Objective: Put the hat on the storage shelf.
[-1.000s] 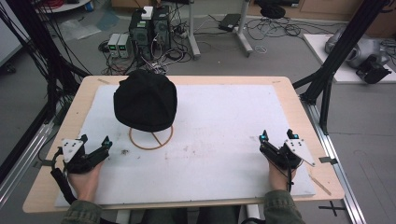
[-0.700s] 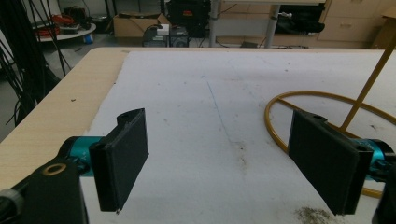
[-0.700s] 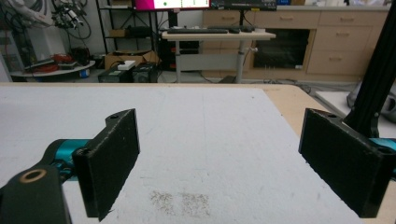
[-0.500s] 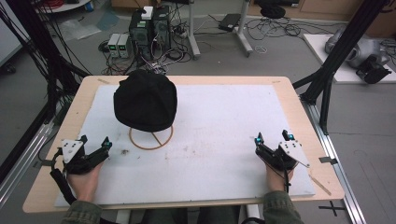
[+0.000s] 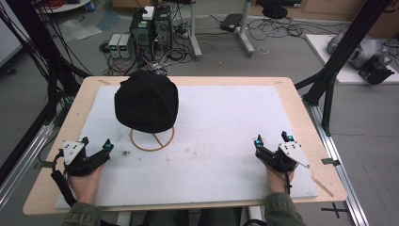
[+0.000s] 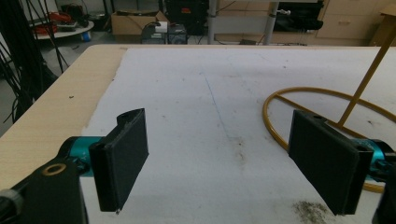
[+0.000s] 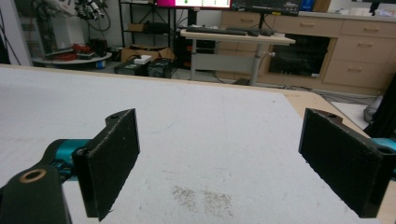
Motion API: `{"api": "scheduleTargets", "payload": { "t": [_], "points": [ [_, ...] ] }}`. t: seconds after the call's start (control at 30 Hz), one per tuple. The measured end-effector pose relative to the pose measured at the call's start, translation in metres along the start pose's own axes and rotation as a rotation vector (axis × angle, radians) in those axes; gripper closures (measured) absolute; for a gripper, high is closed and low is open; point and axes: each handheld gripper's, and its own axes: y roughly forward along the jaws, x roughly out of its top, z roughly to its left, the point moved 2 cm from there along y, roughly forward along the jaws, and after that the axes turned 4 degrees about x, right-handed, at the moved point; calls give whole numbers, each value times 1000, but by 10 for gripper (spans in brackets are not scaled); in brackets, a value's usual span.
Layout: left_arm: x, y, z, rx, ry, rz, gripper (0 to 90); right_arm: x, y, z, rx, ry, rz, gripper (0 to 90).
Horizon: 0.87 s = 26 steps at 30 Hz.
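Note:
A black cap (image 5: pixel 147 101) sits on top of a yellow wire stand, whose ring base (image 5: pixel 151 139) lies on the white mat toward the back left. My left gripper (image 5: pixel 96 143) rests near the front left of the mat, open, nothing between its jaws. In the left gripper view the ring base (image 6: pixel 322 109) and its slanted rod (image 6: pixel 366 79) lie just ahead to the right of my left gripper (image 6: pixel 226 163). My right gripper (image 5: pixel 273 139) hovers at the front right, open and empty; in the right gripper view only bare mat lies ahead of my right gripper (image 7: pixel 224 163).
The white mat (image 5: pixel 226 127) covers most of the wooden table (image 5: pixel 301 108). Black frame posts (image 5: pixel 343 47) stand at the table's right and left sides. Computers and cables (image 5: pixel 150 28) sit on the floor beyond the far edge.
My right gripper has shifted slightly left and forward over the mat. The left gripper and the cap have stayed put.

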Motion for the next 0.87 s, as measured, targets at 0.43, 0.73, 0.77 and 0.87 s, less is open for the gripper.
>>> {"api": "scheduleTargets", "payload": {
  "t": [0.43,0.73,0.77,0.87],
  "points": [
    [-1,0,-1,-5,2,2,205,-2,3,3,30,-14,23,116],
    [-1,1,0,-7,-1,6,206,-6,6,10,59,-38,43,116],
    [-1,1,0,-7,-1,6,206,-6,6,10,59,-38,43,116],
    [-1,1,0,-7,-1,9,206,-8,7,10,64,-25,54,116]
  ]
}}
